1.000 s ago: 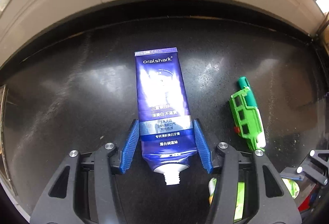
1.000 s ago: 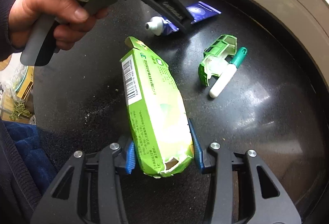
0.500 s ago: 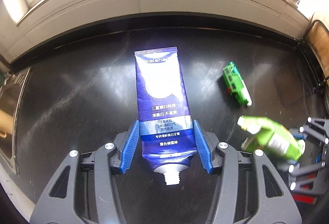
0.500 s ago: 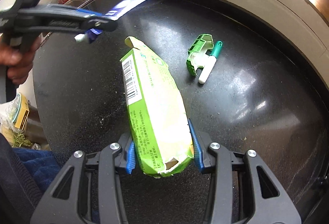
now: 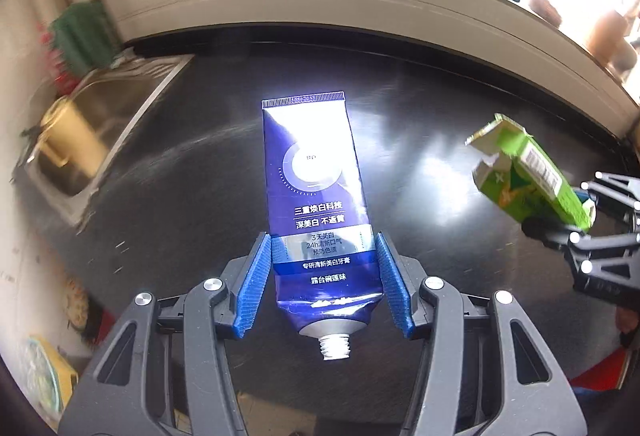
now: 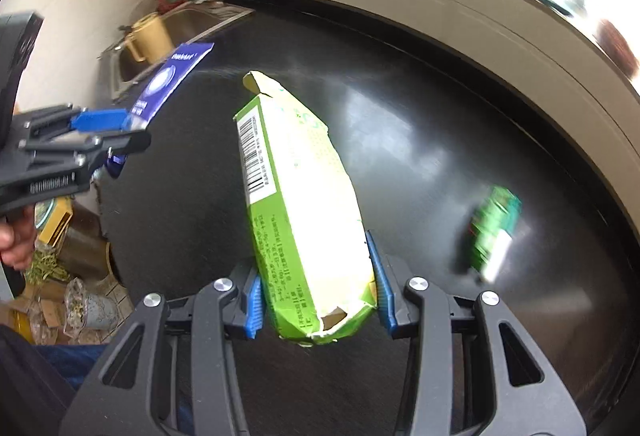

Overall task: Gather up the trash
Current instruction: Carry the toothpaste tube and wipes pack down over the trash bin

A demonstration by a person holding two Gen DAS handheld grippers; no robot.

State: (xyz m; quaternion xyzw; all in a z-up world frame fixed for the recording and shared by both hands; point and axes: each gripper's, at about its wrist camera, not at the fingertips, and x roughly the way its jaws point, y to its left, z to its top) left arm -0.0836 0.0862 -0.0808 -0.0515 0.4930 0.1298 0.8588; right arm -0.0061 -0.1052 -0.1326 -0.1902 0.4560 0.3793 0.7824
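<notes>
Now | L gripper grips blue toothpaste tube, capless | R gripper grips torn green box

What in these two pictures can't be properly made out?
- Small green item on the black counter, right wrist view: motion blur smears it, so its shape is unclear.
- Windowsill items, left wrist view: washed out by glare and blurred.
- Green carton, left wrist view: its lower end is hidden inside the right gripper.
- Toothpaste tube, right wrist view: its neck end is covered by the left gripper.
</notes>
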